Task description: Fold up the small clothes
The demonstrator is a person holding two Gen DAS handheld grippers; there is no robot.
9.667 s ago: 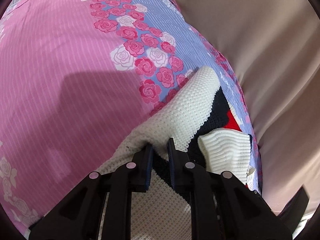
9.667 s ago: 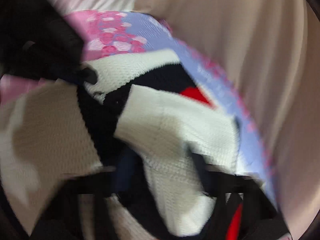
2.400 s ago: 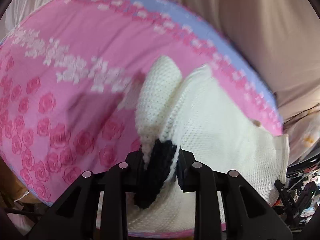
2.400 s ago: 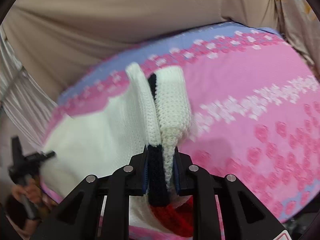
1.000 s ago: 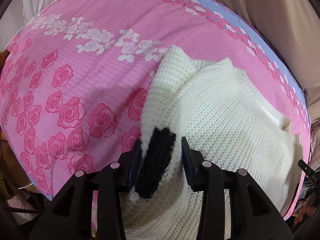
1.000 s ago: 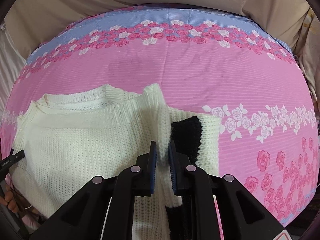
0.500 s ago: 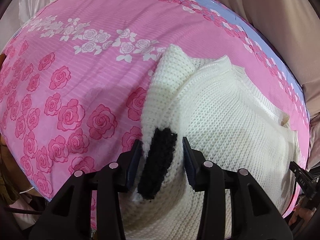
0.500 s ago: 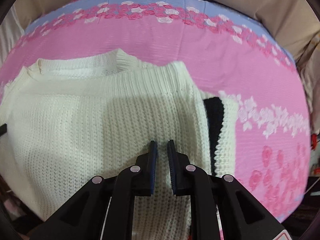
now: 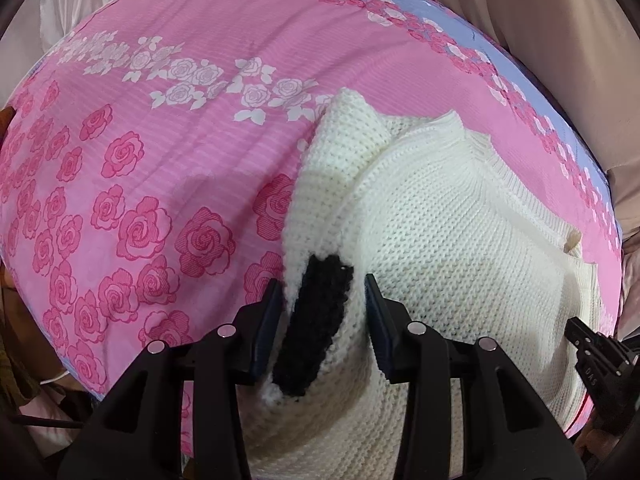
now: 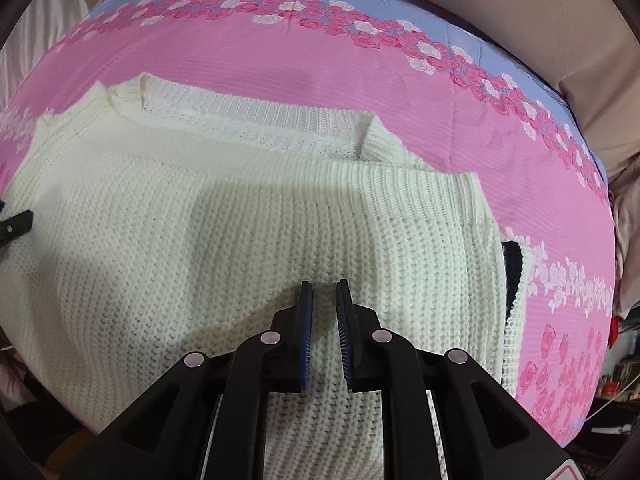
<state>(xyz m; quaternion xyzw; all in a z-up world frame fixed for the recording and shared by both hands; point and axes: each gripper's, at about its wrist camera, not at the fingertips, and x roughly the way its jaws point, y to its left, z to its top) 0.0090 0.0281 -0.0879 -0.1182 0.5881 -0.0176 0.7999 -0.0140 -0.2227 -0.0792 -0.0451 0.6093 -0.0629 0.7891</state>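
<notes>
White sweater [image 10: 248,240] flat on pink rose-print bed [image 9: 168,128], beige curtain [image 10: 520,8] behind; left gripper [image 9: 322,300] apart, just closing, around black-striped sleeve [image 9: 316,320]; right gripper [image 10: 323,300] slightly apart, empty.

One cream knit sweater [image 9: 460,248] lies on one pink rose-print bedsheet [image 9: 168,128]. On the sweater, one black knit band [image 9: 316,320] shows near its left edge. Two tongs are in sight: the left tongs [image 9: 322,300] and the right tongs [image 10: 323,304], both over the sweater.
</notes>
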